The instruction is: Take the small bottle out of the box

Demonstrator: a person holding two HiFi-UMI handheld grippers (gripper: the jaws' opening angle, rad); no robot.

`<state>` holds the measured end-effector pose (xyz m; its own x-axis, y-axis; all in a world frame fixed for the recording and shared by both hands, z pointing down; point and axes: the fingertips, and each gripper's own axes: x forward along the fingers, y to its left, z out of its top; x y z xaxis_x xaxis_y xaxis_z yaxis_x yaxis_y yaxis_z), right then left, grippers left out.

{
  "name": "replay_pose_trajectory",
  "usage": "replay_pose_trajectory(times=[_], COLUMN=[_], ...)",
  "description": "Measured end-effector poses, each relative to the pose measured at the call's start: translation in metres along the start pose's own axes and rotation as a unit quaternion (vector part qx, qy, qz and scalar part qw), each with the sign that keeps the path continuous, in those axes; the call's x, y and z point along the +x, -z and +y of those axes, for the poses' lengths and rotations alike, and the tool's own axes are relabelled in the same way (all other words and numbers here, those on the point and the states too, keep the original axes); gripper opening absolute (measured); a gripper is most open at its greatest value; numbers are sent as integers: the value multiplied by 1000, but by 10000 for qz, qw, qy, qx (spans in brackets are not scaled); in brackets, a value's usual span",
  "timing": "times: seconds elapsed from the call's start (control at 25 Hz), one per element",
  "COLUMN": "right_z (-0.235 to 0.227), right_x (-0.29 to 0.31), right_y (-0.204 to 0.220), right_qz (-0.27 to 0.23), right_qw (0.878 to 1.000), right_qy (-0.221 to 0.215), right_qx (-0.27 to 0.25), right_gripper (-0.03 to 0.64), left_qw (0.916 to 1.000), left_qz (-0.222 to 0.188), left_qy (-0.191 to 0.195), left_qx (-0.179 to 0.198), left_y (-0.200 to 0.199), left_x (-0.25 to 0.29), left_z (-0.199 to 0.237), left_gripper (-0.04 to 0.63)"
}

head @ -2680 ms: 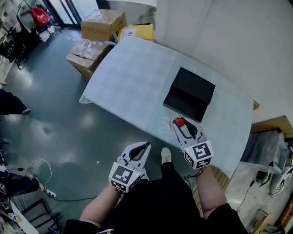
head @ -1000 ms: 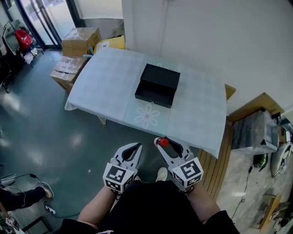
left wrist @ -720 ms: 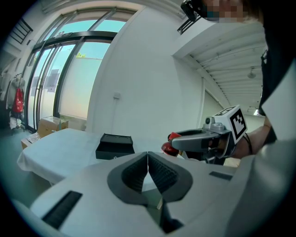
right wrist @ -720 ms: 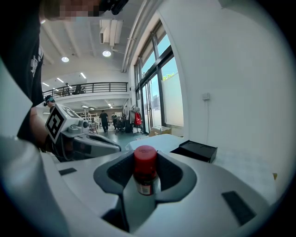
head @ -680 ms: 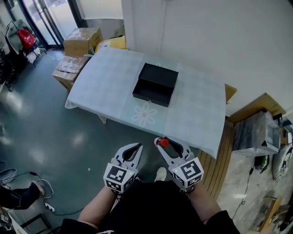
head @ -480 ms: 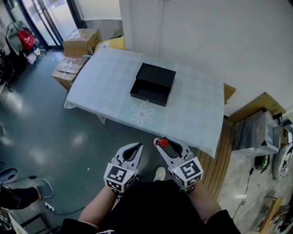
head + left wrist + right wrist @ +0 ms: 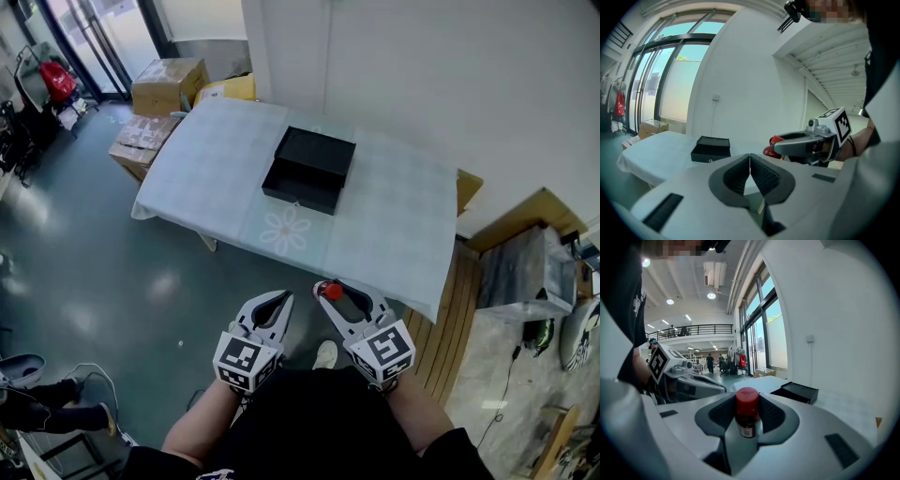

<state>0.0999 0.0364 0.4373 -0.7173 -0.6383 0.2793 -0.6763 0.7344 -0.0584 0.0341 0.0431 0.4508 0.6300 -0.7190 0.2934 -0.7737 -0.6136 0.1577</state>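
While the right claw (image 7: 334, 290) is holding the small bottle (image 7: 747, 409) upright between its pads, the left claw (image 7: 750, 161) is sitting closed tip to tip and empty; the open black box (image 7: 309, 169) is lying on the worktop (image 7: 211, 159), well apart from both.

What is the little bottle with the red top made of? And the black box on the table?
The small bottle: its red cap looks like smooth, slightly shiny plastic. The dark body with a label could be glass or plastic. The black box: matte, flat sides, sharp edges, probably stiff cardboard, though that is a guess.
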Motion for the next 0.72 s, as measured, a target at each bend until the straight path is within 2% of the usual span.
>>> replay_pose_trajectory(times=[0.72], right_z=[-3], right_x=[14], right_y=[-2], right_qz=[-34], right_qw=[10000], right_qy=[-62], right_qx=[53], right_gripper=[161], left_qw=[10000], left_qz=[41], left_qy=[-47], left_qx=[29], left_y=[-2], left_x=[3], left_z=[11], left_gripper=[28])
